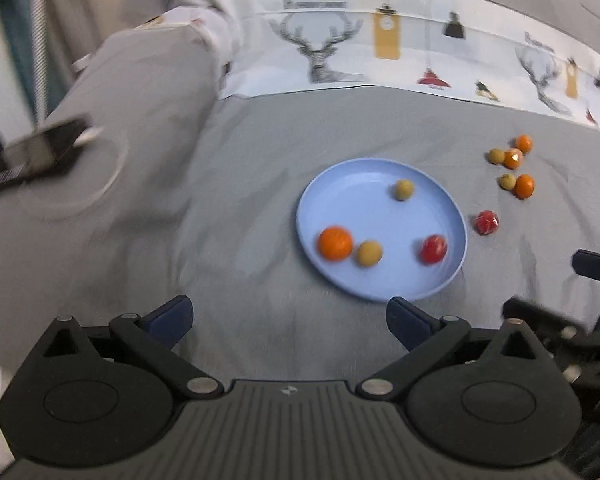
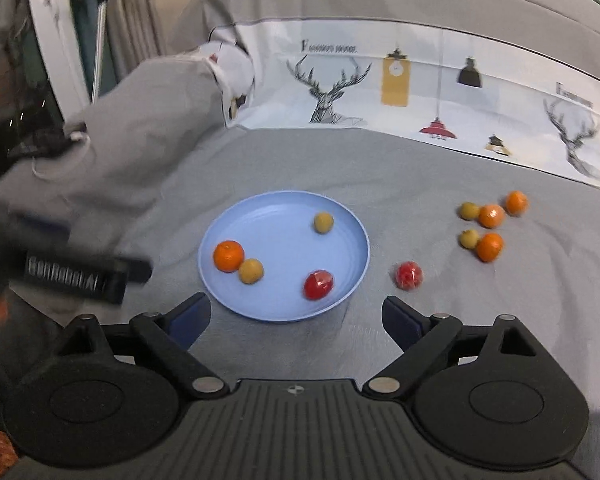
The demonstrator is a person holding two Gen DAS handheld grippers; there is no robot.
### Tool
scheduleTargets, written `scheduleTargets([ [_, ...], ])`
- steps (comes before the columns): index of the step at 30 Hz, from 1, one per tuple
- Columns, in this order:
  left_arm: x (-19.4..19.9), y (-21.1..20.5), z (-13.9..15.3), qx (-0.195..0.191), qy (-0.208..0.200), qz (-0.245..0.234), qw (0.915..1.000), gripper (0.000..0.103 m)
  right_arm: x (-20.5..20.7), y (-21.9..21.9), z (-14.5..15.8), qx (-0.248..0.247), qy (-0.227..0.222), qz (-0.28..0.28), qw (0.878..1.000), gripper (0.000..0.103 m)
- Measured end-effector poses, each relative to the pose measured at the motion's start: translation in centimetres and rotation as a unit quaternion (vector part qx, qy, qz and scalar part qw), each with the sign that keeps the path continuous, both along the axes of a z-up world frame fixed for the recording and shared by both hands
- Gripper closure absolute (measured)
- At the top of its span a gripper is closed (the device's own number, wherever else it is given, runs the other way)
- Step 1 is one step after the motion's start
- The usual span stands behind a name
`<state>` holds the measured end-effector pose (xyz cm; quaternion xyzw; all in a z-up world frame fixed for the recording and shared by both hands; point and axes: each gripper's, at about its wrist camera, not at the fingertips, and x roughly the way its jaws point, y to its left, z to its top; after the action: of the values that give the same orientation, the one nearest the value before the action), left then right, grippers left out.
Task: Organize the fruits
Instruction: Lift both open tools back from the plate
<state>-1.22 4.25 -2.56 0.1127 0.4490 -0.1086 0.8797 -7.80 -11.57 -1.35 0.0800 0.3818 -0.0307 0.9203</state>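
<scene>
A blue plate (image 1: 352,196) (image 2: 276,232) lies on a grey bedsheet. It holds an orange (image 1: 335,243) (image 2: 228,255), two yellow-green fruits (image 1: 369,253) (image 1: 403,189) and a red fruit (image 1: 433,248) (image 2: 318,284). A second red fruit (image 1: 486,222) (image 2: 409,275) lies on the sheet right of the plate. Further right lies a cluster of oranges and yellow-green fruits (image 1: 514,168) (image 2: 487,224). My left gripper (image 1: 290,320) is open and empty, near the plate's front edge. My right gripper (image 2: 296,318) is open and empty, just in front of the plate.
A grey pillow (image 1: 120,120) (image 2: 132,120) lies at the left with a dark device (image 1: 40,148) on it. A printed deer-pattern sheet band (image 1: 380,52) (image 2: 400,88) runs across the back. The left gripper's body (image 2: 72,272) shows at the right view's left.
</scene>
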Motion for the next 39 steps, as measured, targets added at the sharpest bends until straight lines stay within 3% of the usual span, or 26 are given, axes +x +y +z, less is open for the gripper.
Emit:
scheduleTargets([
  [2,-1.4,0.6,-0.1,-0.008,0.006,0.019,0.9998,0.0,-1.1,0.6,0.7,-0.003,-0.011,-0.002,1.0,0.009],
  [5,-2.7,0.5,0.0,-0.01,0.017,0.006,0.9998,0.0,-2.4,1.5,1.4,-0.023,-0.018,0.0,1.0,0.007],
  [10,-4.3,0.4,1.3,0.003,-0.019,0.01,0.9998,0.0,-4.0,2.4,2.3,-0.032,-0.033,0.004,0.999,0.006],
  [22,-5.7,0.4,2.9,0.008,-0.049,0.012,0.9987,0.0,-5.5,3.1,3.5,-0.038,-0.056,0.01,0.998,0.006],
  [39,-5.8,0.4,2.7,0.012,-0.052,0.004,0.9986,0.0,-5.6,3.1,3.4,-0.034,-0.054,0.011,0.998,0.006],
])
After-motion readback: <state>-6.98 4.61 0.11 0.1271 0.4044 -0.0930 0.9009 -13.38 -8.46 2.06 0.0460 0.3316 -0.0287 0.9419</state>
